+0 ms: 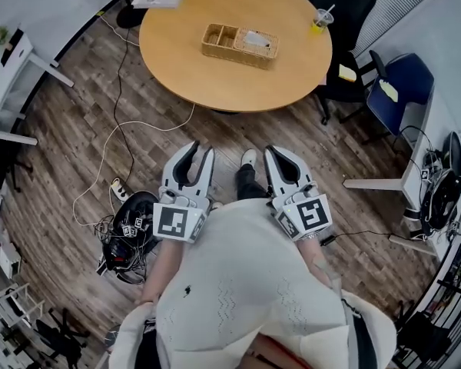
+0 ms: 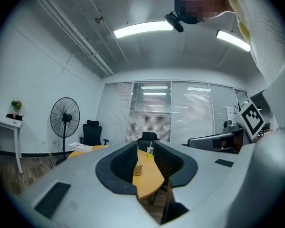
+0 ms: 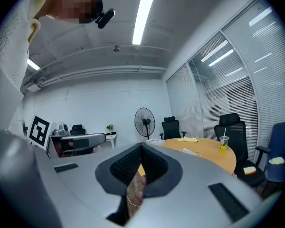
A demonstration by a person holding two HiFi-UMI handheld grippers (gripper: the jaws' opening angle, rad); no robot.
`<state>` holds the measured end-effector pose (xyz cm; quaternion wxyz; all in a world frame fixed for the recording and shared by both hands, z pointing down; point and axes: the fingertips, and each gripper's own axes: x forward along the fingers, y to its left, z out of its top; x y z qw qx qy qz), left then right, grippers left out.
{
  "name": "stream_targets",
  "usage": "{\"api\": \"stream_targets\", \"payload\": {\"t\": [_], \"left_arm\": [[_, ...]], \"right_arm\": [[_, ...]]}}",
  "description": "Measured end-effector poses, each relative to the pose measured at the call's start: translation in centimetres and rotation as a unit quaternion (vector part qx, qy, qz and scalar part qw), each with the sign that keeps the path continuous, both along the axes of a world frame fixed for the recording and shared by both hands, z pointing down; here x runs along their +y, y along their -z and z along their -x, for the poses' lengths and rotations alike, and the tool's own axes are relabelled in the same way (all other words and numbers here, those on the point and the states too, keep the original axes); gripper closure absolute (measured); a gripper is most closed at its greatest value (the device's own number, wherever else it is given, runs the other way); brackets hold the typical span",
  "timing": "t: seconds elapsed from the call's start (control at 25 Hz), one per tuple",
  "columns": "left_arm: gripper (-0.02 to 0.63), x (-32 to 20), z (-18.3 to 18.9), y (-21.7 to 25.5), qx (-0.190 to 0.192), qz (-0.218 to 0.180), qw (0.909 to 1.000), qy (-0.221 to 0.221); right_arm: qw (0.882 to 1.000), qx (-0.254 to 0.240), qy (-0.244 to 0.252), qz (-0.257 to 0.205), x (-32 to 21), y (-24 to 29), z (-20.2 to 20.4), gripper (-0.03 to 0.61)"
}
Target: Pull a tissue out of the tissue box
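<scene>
Step in hand: approach, not yet begun. No contact with anything on the table.

Round light-wood table [image 1: 215, 83] stands ahead of the person, well apart from both grippers. On it sits a woven wicker basket with compartments [image 1: 238, 58]; a pale patterned pack [image 1: 255, 41] lies in its right-hand compartment. Judged to be the tissue box, though too small to confirm or to see a tissue standing proud. Clear plastic cup of yellow drink with a straw [image 1: 320, 21] stands near the table's far right edge, apart from the basket.

Left gripper [image 1: 200, 151]: held close to the chest, pointing toward the table, jaws parted, nothing between them; its own view shows table and basket through the gap.
Right gripper [image 1: 273, 154]: held beside the left, jaw tips closed against each other, empty; only floor shows through the slit below the tips.

Next move calls for: step or reach forward to the table and bring one gripper, jaws parted, down over the pack's top opening. The other could brace the basket so it does not lift. The right would need to open first if it does the pulling.
</scene>
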<state>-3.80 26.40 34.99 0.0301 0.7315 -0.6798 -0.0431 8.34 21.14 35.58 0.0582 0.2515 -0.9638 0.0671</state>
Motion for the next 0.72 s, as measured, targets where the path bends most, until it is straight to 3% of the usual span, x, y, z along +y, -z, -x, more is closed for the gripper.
{"api": "stream_targets", "payload": {"t": [0.72], "left_arm": [[0.505,-13.9,2.8,0.9,-0.007,0.006,0.9996,0.026]], "right_arm": [[1.000,0.002,0.011,0.007,-15.1,0.3,2.2,0.578]]}}
